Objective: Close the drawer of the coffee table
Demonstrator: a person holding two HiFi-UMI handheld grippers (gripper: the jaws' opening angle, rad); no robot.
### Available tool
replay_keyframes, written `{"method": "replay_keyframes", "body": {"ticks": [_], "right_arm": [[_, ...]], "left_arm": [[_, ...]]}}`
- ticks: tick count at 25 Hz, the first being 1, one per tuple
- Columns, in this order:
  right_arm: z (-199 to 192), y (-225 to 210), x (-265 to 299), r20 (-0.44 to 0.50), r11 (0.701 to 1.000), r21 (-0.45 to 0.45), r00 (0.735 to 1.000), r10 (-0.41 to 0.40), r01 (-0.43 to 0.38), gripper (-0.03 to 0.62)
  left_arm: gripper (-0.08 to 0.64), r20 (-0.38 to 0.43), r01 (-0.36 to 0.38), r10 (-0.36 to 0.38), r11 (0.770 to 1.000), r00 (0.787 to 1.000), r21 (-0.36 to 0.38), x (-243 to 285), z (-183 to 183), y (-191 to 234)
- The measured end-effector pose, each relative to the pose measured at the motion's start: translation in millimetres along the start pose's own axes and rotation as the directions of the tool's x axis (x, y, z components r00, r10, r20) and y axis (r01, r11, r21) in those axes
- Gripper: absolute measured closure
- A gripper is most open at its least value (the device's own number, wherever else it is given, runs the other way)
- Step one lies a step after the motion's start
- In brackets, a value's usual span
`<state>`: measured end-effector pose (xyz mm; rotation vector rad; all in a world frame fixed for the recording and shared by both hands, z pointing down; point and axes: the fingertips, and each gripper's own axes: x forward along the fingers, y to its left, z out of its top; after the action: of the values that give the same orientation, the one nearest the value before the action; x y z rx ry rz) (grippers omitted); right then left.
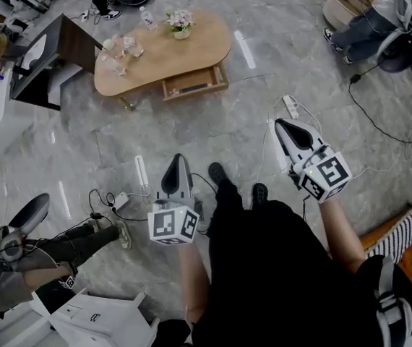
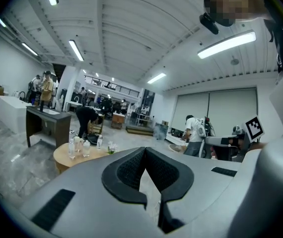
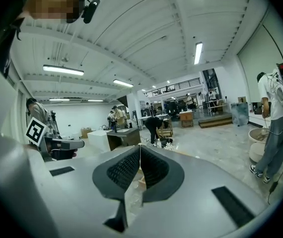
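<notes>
Open drawer under the oval coffee table, across the floor.
The left gripper and right gripper are well apart from it, both with jaws pressed together and nothing between them.

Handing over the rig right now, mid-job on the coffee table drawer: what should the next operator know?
Left gripper: shut, empty, held over the floor.
Right gripper: shut, empty, likewise.
Coffee table: ahead, well clear of both grippers. Its drawer stands pulled out on the side facing us.
Done: nothing; drawer untouched.
Left: walk up, set a gripper on the drawer front, push it in flush.
</notes>
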<state>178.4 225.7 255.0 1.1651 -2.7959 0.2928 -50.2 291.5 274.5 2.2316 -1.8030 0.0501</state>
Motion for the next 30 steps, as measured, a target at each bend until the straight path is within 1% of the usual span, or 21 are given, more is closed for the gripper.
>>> {"method": "replay_keyframes", "body": {"ticks": [5, 9, 13, 16, 21, 24, 27, 30], "right_arm": [[19.7, -1.7, 58.1, 0.015, 0.999, -0.006, 0.999, -0.044, 0.044, 0.578], [27.4, 5.6, 95.1, 0.006, 0.998, -0.016, 0.998, -0.068, 0.068, 0.578], [23.6, 12.6, 119.3, -0.034, 0.996, -0.026, 0.995, -0.09, 0.089, 0.578], [17.5, 13.8, 131.2, -0.066, 0.996, -0.019, 0.994, -0.086, 0.085, 0.578], [8.3, -4.6, 149.7, -0.105, 0.997, -0.006, 0.991, -0.083, 0.083, 0.578], [5.7, -25.9, 171.9, -0.109, 0.998, 0.003, 0.992, -0.069, 0.07, 0.578], [11.9, -53.1, 201.4, -0.101, 0.999, 0.007, 0.994, -0.042, 0.043, 0.578], [25.3, -79.0, 233.7, -0.085, 1.0, 0.011, 0.996, 0.002, -0.001, 0.578]], "left_arm": [[0.546, 0.017, 0.055, -0.056, 0.998, 0.998, 0.018, 41.8, 25.1, 47.9], [0.546, 0.016, 0.085, -0.085, 0.996, 0.996, 0.011, 65.4, 36.8, 83.4], [0.546, -0.019, 0.125, -0.125, 0.992, 0.992, 0.006, 85.0, 35.2, 106.5], [0.546, -0.045, 0.135, -0.135, 0.991, 0.99, -0.01, 99.6, 28.7, 119.4], [0.546, -0.08, 0.148, -0.15, 0.989, 0.985, -0.031, 128.4, 20.5, 122.1], [0.546, -0.092, 0.139, -0.141, 0.99, 0.986, -0.027, 150.2, 20.3, 124.8], [0.546, -0.103, 0.108, -0.11, 0.994, 0.989, -0.022, 175.7, 26.4, 129.5], [0.546, -0.106, 0.066, -0.067, 0.998, 0.992, -0.016, 200.3, 40.1, 137.8]]}}
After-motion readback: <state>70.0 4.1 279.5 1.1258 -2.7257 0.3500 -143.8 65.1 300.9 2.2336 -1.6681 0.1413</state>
